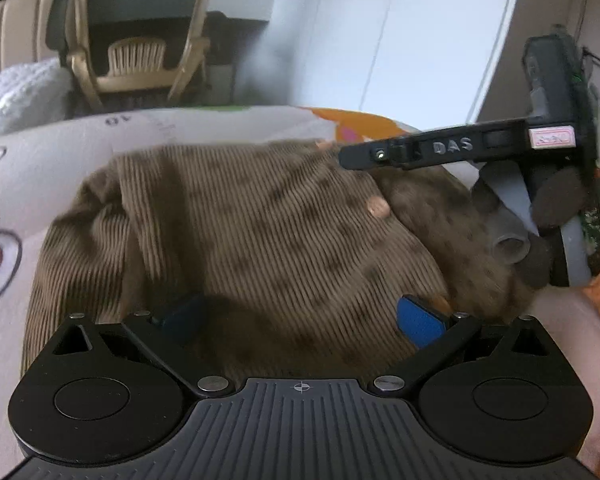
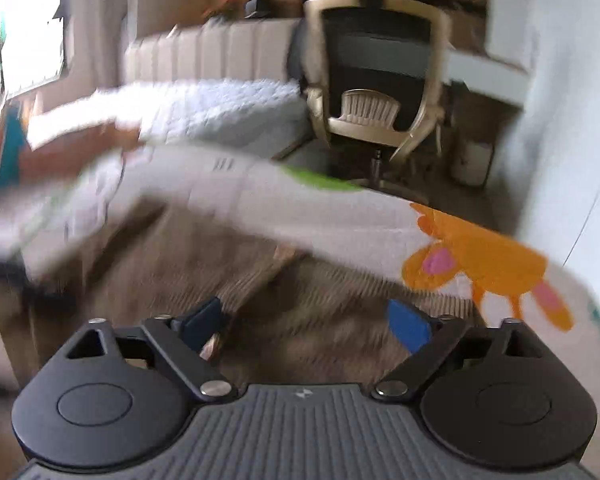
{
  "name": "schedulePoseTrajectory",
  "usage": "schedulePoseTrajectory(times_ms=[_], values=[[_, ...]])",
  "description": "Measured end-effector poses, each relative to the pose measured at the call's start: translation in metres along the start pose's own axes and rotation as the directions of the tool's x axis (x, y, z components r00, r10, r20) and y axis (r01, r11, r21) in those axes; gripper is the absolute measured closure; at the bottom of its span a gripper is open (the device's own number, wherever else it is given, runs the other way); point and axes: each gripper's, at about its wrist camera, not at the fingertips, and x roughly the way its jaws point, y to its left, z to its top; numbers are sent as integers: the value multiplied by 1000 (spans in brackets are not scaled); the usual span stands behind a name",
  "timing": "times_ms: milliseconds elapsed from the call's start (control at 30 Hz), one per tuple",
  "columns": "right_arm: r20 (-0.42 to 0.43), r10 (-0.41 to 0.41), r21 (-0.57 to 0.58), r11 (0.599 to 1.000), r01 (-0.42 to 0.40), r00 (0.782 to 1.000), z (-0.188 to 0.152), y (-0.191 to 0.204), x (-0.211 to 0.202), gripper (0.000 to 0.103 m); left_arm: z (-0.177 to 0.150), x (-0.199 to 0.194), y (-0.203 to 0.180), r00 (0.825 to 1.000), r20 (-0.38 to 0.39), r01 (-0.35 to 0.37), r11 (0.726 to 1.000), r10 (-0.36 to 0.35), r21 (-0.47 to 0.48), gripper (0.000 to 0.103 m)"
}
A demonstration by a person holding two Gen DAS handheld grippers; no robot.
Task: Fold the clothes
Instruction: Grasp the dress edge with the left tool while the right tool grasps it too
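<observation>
A brown corduroy garment with round buttons lies bunched on a white printed bedsheet. My left gripper is open, its blue pads spread just above the garment's near part. The right gripper shows in the left wrist view at the garment's far right, held by a hand in a dark glove. In the right wrist view the right gripper is open over the same brown garment, with nothing between its blue pads. That view is motion-blurred.
A beige office chair stands beyond the bed, also in the right wrist view. A white knitted blanket lies at the bed's far side. An orange cartoon print marks the sheet. A white wall rises at right.
</observation>
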Motion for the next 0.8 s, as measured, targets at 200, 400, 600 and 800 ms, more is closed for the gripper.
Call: schedulePoseTrajectory(times_ms=[200, 400, 600, 800], values=[[27, -41, -68, 997, 43, 999, -8, 19, -9, 6, 1, -42, 55, 995, 53, -79, 988, 87, -134, 0], [99, 85, -93, 993, -76, 991, 10, 60, -35, 10, 2, -36, 125, 992, 29, -96, 895, 121, -435, 23], [60, 257, -171, 955, -244, 964, 13, 132, -23, 11, 5, -33, 110, 979, -13, -195, 911, 205, -363, 59], [43, 307, -230, 929, -289, 951, 14, 187, -11, 11, 13, -41, 108, 999, -8, -47, 891, 48, -451, 82]])
